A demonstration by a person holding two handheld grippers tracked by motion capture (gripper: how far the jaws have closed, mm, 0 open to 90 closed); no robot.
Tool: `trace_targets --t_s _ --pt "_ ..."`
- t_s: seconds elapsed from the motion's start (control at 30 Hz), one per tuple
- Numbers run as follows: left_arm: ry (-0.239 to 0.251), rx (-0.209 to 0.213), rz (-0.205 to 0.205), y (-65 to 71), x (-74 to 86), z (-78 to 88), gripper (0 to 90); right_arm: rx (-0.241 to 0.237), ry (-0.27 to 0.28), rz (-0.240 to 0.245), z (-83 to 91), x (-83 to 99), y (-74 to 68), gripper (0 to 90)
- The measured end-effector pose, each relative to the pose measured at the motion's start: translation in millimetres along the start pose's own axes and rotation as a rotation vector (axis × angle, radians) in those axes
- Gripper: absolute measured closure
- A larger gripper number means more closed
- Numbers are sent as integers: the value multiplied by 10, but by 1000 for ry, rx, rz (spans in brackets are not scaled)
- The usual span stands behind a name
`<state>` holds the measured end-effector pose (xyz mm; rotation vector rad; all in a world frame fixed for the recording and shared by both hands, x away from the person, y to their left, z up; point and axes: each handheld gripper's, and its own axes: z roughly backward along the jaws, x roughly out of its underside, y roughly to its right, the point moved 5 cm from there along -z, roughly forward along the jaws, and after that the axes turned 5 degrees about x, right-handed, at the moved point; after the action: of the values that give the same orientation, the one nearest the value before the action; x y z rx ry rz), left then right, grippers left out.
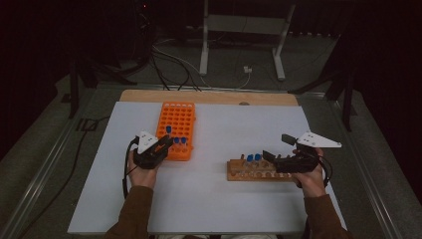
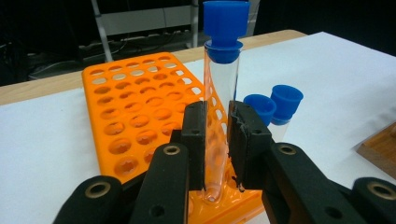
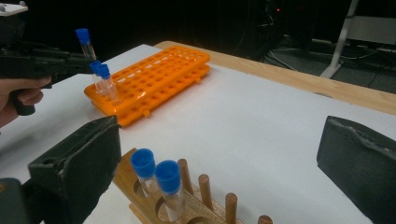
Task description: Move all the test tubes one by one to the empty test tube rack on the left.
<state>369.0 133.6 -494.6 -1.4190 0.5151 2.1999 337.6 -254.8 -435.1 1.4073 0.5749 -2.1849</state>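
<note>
The left gripper [image 2: 217, 140] is clamped on a clear tube [image 2: 219, 93] with a blue cap, its two pads pressing the glass from either side. The tube stands upright between the jaws, the cap well above them and the rounded tip just below, right at a hole in the near edge of the orange rack [image 2: 135, 116]. Just beyond the gripper and to its right, two more capped tubes [image 2: 275, 105] stand in the same rack, close together. In the high view the left gripper [image 1: 164, 144] sits at the rack's [image 1: 178, 119] near end, the hand behind it on the white table [image 1: 224, 199].

The right gripper [image 3: 219, 158] is spread wide, nothing between its jaws. Straight ahead of it and low lies the wooden stand [image 3: 187, 205], with two blue-capped tubes [image 3: 156, 182] in its holes and a row of pegs beside them. In the high view this gripper [image 1: 278, 149] hovers over the stand's [image 1: 249, 172] right part, well apart from the left one
</note>
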Motion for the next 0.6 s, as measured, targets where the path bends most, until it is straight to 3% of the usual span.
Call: trace_targets --t_s 0.37,0.6 --pt "-96 4 -1 -33 210 -76 776 -3 2 -4 8 9 8 0" --pt "-143 -1 -39 -2 242 -114 779 -6 -2 -4 -3 17 -3 1"
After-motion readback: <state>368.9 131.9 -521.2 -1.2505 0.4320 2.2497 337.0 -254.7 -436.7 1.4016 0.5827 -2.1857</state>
